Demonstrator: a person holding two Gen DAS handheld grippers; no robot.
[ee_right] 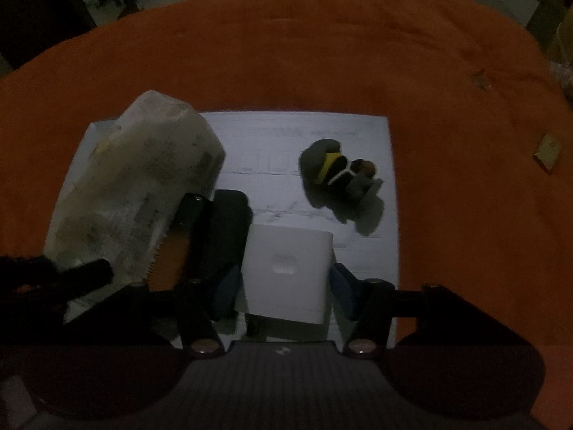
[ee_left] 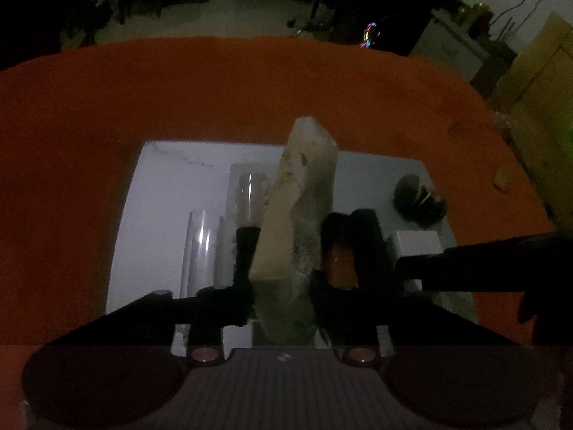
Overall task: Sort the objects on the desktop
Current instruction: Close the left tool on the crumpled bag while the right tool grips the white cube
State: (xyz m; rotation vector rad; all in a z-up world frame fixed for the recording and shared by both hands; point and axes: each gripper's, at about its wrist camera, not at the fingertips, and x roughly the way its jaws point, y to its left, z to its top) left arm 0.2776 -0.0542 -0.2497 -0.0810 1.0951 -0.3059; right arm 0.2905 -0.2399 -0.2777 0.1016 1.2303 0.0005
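Note:
My left gripper (ee_left: 286, 251) is shut on a white plastic-wrapped tissue pack (ee_left: 297, 200), which stands tilted above the white mat (ee_left: 161, 193). In the right wrist view the same pack (ee_right: 136, 179) fills the left side, with a black finger (ee_right: 86, 272) of the left gripper pressed against it. My right gripper (ee_right: 286, 285) has its blue pads (ee_right: 229, 286) against both sides of a white box (ee_right: 286, 268) at the near edge of the mat (ee_right: 315, 132). Whether the box is off the mat I cannot tell. In the left wrist view the box (ee_left: 417, 243) shows beside the right gripper's dark arm.
A black and orange object (ee_right: 179, 243) and a black cylinder (ee_right: 229, 222) lie between the pack and the box. A dark heap with a yellow part (ee_right: 333, 168) sits farther back. Clear tubes (ee_left: 200, 251) lie left on the mat. An orange cloth (ee_right: 286, 53) covers the table.

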